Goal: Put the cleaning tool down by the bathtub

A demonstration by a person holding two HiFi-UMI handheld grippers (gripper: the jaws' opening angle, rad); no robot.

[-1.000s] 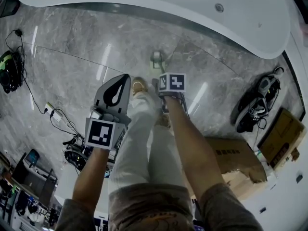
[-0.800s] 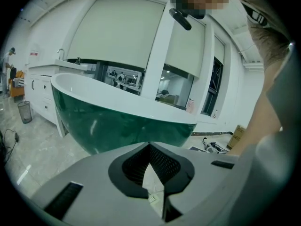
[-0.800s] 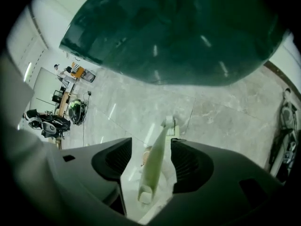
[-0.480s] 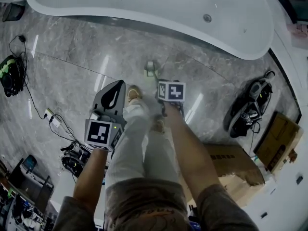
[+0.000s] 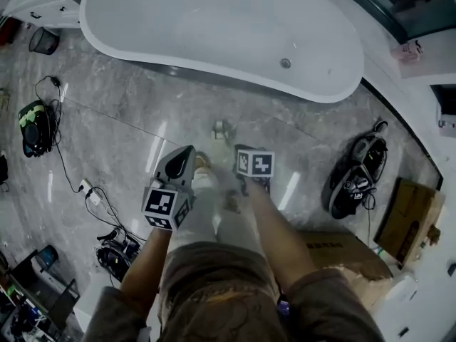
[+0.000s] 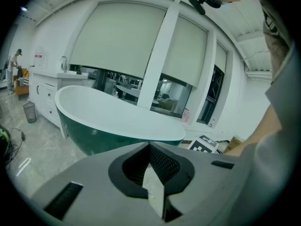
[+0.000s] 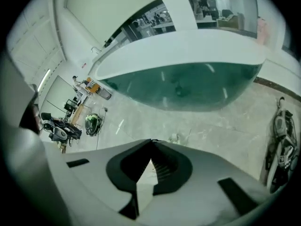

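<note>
The right claw (image 7: pixel 151 142) is clenched: its jaws have just been closing and now meet tip to tip with nothing between them. The left claw (image 6: pixel 150 146) is clenched too and empty, pointing toward the bathtub (image 5: pixel 214 27). Both are held in front of the person's light trousers (image 5: pixel 203 216), well above the floor (image 5: pixel 121 120).

The cleaning tool (image 5: pixel 222 128) lies on that floor, clear of both claws. It sits just ahead of the person's shoe (image 5: pixel 203 161) and near the tub's dark outer wall.

The floor is glossy grey marble streaked with reflected light, and the tub is white inside. To the right lie a black machine (image 5: pixel 354 173) and a cardboard box (image 5: pixel 342 251). To the left, cables (image 5: pixel 96 191) trail over the stone.
</note>
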